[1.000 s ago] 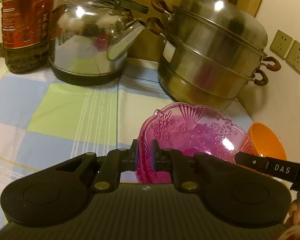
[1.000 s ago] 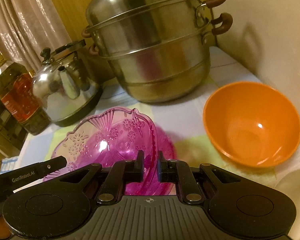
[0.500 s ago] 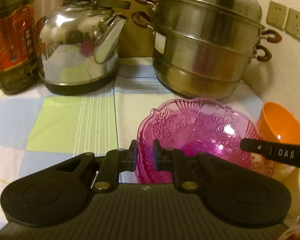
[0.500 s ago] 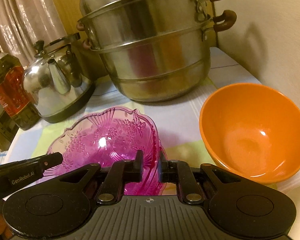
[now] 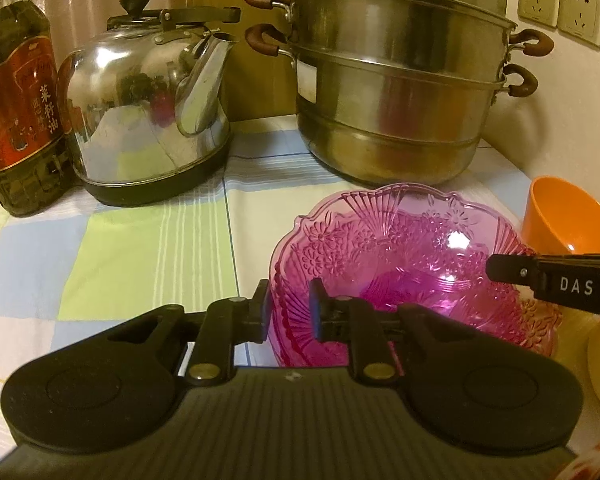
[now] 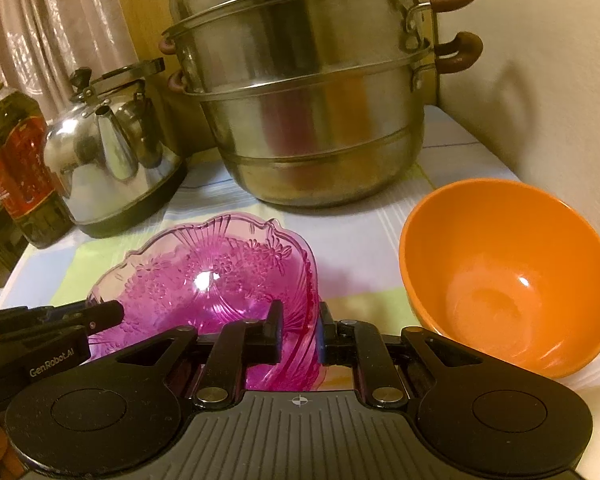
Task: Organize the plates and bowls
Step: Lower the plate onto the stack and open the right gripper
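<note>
fingers [image 5: 262,312] pinch pink bowl [image 5: 400,248] rim | labels: "DAS", "GenRobot.AI"

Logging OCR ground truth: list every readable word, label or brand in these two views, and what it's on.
"DAS": on the right gripper, seen from the left wrist.
"GenRobot.AI": on the left gripper, seen from the right wrist.
"菜籽油": red label of the oil bottle; its smaller print is too blurred to read.
Sticker on the steamer pot: unreadable.

Kettle [image 5: 148,120], steamer pot [image 5: 396,92] (stacked tiers), oil bottle [image 5: 16,104], 2 wall sockets [image 5: 560,6].
</note>
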A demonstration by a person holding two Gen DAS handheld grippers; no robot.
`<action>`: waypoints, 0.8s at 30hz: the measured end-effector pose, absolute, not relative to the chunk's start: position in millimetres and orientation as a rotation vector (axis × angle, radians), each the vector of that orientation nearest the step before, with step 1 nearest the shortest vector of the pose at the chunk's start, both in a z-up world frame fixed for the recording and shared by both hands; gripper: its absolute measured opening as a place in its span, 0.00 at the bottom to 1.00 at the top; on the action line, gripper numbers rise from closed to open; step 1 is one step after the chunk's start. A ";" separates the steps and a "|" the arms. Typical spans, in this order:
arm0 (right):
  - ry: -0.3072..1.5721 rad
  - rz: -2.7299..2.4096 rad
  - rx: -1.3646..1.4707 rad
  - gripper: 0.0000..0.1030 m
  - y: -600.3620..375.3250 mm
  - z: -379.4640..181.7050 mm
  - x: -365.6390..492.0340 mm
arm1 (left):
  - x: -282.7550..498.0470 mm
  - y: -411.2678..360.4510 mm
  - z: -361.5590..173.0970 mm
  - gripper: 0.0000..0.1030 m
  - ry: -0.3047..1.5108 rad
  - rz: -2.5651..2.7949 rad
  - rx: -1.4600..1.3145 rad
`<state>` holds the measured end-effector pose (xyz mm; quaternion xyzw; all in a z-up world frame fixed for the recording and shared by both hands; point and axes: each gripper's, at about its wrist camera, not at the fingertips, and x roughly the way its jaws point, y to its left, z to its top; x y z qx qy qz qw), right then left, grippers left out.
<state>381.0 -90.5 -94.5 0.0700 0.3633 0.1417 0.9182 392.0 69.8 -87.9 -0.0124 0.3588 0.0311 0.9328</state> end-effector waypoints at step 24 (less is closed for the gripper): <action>0.714 0.313 0.192 0.56 -97.0 -93.6 381.4 | 393.2 83.7 -88.6 0.40 0.746 0.073 -0.120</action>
